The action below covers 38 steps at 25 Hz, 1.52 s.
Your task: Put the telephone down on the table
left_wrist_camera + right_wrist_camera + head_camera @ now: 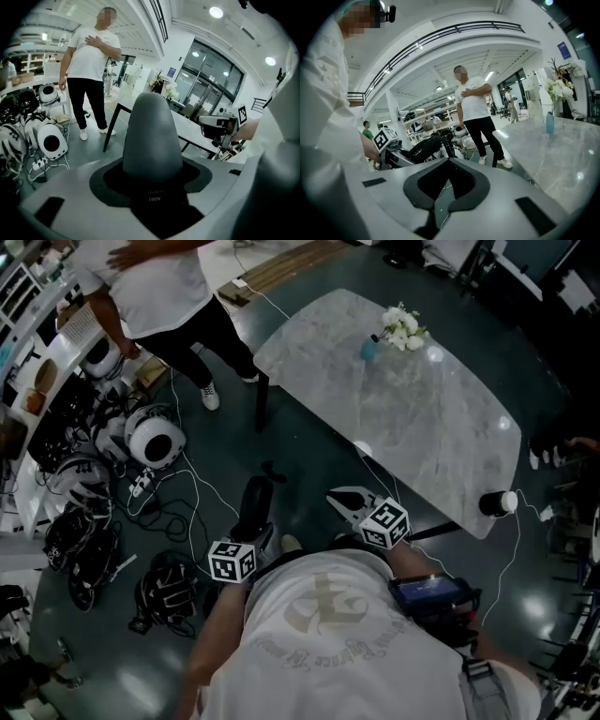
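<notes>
A dark grey telephone (pixel 257 498) is clamped in my left gripper (pixel 251 531), over the floor short of the table. In the left gripper view the telephone (pixel 152 136) rises like a blunt cone from between the jaws. My right gripper (pixel 345 501) hangs beside it to the right, near the table's front edge. Its jaws look shut, with nothing between them, and floor and cable show through the notch in the pads (pixel 440 194). The grey marble table (pixel 422 427) lies ahead and to the right.
A teal vase of white flowers (pixel 398 329) stands at the table's far end, and a black-and-white cylinder (pixel 497 502) sits at its near right edge. A person (pixel 164 287) stands at the upper left. White round devices (pixel 155 440), dark gear and cables cover the floor on the left.
</notes>
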Motion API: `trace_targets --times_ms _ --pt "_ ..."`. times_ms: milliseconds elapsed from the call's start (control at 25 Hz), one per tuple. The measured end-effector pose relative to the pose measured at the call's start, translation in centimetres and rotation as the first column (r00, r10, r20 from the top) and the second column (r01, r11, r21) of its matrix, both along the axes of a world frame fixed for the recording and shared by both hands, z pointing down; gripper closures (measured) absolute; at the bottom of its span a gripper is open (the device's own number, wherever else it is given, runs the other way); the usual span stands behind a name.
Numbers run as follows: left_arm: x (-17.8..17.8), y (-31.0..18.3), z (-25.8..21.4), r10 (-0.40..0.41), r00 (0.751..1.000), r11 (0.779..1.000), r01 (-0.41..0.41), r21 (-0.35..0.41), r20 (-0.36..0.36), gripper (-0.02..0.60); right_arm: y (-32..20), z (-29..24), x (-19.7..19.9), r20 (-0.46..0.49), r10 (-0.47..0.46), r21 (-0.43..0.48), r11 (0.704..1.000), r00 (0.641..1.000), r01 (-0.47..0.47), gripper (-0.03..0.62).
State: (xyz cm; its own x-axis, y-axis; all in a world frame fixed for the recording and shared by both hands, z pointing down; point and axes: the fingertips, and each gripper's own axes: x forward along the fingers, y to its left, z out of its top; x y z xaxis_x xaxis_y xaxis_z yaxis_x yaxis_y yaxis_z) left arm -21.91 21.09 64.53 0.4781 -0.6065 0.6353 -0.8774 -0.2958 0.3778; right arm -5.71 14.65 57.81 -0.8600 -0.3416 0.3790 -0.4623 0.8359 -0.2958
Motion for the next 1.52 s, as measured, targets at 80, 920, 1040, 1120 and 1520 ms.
trace_targets --times_ms 80,920,1040,1120,1520 --pt "-0.3 0.1 0.1 0.004 1.0 1.0 -0.004 -0.002 -0.012 0.307 0.0 0.1 0.0 -0.007 0.018 -0.001 1.0 1.0 -0.018 0.579" --pt "1.0 -5.6 0.6 0.047 0.999 0.999 -0.047 -0.02 -0.025 0.307 -6.2 2.1 1.7 0.007 0.097 -0.051 0.994 0.995 -0.097 0.579" --pt "1.9 -8.7 0.2 0.051 0.998 0.999 -0.051 -0.009 -0.022 0.308 -9.3 1.8 2.1 0.019 0.092 -0.048 0.995 0.996 -0.091 0.579" --pt "3.1 -9.8 0.2 0.061 0.998 0.998 -0.062 -0.02 -0.034 0.308 -10.2 2.0 3.0 0.008 0.091 -0.063 0.994 0.996 -0.09 0.579" --pt "8.5 -18.7 -0.7 0.128 0.991 0.992 -0.127 0.014 -0.034 0.307 -16.7 2.3 7.2 0.015 0.123 -0.058 0.991 0.992 -0.122 0.579"
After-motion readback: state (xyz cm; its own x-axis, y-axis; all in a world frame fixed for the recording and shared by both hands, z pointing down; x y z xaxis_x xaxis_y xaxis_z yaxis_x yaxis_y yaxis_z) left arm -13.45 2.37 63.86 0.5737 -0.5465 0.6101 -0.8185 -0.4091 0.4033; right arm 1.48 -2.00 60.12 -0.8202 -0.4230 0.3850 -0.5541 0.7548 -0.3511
